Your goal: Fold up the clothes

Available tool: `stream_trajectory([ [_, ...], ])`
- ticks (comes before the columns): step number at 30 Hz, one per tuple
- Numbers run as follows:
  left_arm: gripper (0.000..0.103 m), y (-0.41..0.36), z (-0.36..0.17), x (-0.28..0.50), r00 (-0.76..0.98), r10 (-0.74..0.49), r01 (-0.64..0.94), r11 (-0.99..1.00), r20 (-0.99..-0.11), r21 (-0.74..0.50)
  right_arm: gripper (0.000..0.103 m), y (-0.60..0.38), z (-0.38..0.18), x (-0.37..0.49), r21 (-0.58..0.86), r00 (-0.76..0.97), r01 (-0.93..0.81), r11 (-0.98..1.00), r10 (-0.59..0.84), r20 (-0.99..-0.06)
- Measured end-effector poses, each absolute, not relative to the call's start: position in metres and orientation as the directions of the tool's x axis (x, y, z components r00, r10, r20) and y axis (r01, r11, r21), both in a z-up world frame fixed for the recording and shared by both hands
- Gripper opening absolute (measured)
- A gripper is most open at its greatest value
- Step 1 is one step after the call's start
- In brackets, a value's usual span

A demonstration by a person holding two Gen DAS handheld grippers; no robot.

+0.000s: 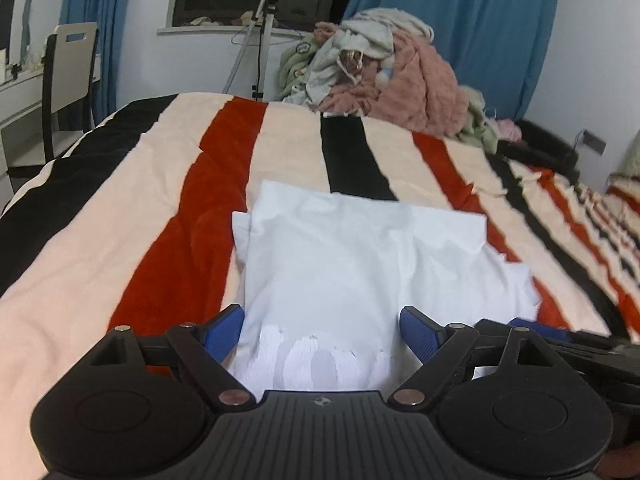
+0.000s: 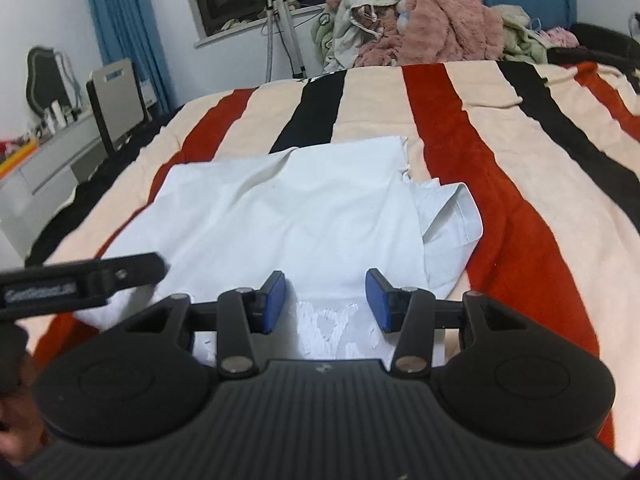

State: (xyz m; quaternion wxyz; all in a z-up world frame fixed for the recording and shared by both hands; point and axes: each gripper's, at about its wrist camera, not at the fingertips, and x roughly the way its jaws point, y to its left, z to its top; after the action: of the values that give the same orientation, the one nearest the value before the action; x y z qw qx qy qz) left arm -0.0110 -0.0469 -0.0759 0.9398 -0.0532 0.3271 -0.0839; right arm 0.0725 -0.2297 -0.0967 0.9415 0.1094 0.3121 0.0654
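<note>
Striped bed [image 1: 120, 208] carries folded white shirt [image 1: 320, 264]. Left gripper [image 1: 322, 332] jaws wide apart, right gripper [image 2: 326, 300] jaws part-open; both empty above shirt.

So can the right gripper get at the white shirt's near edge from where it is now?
Probably yes. The right gripper hangs open just over the white shirt on the striped blanket, with nothing lying between its fingers and the fabric.

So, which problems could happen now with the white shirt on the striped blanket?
The white cotton shirt is only partly folded: its loose cuffed sleeve sticks out sideways and may spoil the next fold. The left gripper and right gripper are both open and close together, so they might collide.
</note>
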Motion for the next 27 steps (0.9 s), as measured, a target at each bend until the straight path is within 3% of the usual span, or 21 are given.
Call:
stream_trajectory([
  [8, 0.089, -0.031, -0.055, -0.057, 0.763, -0.341, 0.144, 0.918, -0.550, -0.370, 0.046, -0.229, -0.097, 0.070, 0.254, 0.796, -0.040, 0.966, 0.184, -0.577],
  [15, 0.087, -0.008, -0.101, -0.029, 0.664, -0.448, -0.038, 0.780, -0.599, -0.625, 0.046, -0.230, -0.098, 0.070, 0.272, 0.796, -0.029, 0.962, 0.186, -0.576],
  [19, 0.072, 0.014, -0.127, -0.007, 0.689, -0.442, -0.197, 0.649, -0.575, -0.734, 0.046, -0.230, -0.098, 0.069, 0.277, 0.798, -0.022, 0.961, 0.184, -0.573],
  [23, 0.045, 0.024, -0.135, -0.003, 0.724, -0.436, -0.221, 0.588, -0.535, -0.778, 0.046, -0.232, -0.097, 0.067, 0.287, 0.802, -0.012, 0.958, 0.181, -0.570],
  [27, 0.030, 0.024, -0.134, -0.006, 0.742, -0.421, -0.197, 0.607, -0.522, -0.770, 0.047, -0.236, -0.091, 0.063, 0.321, 0.811, 0.007, 0.947, 0.182, -0.555],
])
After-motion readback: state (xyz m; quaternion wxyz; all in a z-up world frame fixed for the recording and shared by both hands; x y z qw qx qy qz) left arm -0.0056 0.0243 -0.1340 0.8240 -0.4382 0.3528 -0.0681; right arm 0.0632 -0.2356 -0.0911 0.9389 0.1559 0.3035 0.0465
